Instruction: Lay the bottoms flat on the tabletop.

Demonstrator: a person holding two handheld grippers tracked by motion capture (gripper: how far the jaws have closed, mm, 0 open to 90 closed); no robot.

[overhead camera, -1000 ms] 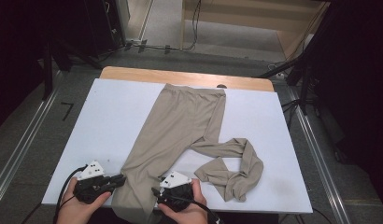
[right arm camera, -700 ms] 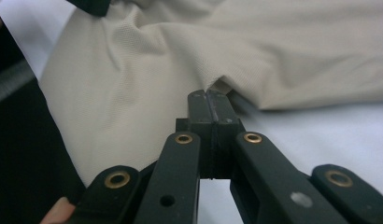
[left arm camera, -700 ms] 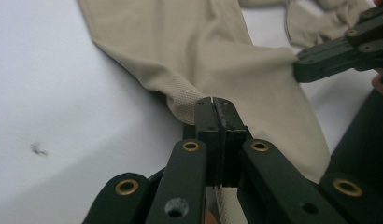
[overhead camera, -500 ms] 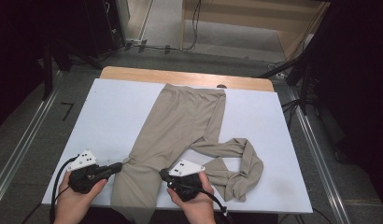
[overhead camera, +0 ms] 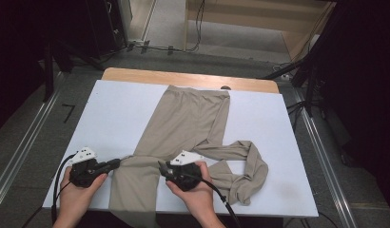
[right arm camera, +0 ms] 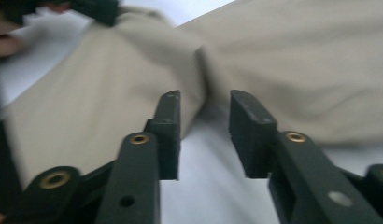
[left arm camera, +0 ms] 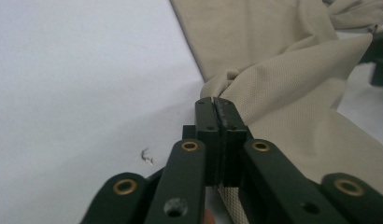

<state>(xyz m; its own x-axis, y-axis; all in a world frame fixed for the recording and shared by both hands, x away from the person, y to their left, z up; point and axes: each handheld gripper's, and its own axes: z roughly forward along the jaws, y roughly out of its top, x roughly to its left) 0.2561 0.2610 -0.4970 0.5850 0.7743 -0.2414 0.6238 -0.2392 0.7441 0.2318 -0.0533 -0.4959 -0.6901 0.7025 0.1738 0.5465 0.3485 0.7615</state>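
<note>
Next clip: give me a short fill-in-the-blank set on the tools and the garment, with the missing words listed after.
1. The left tool is clamped on the edge of the beige ____.
2. The right tool has its jaws ____, with nothing between them.
3. The trousers lie on a ____ table.
4. One leg lies straight; the other is bent toward the table's ____ side in the high view.

Missing words: trousers; open; white; right
</note>
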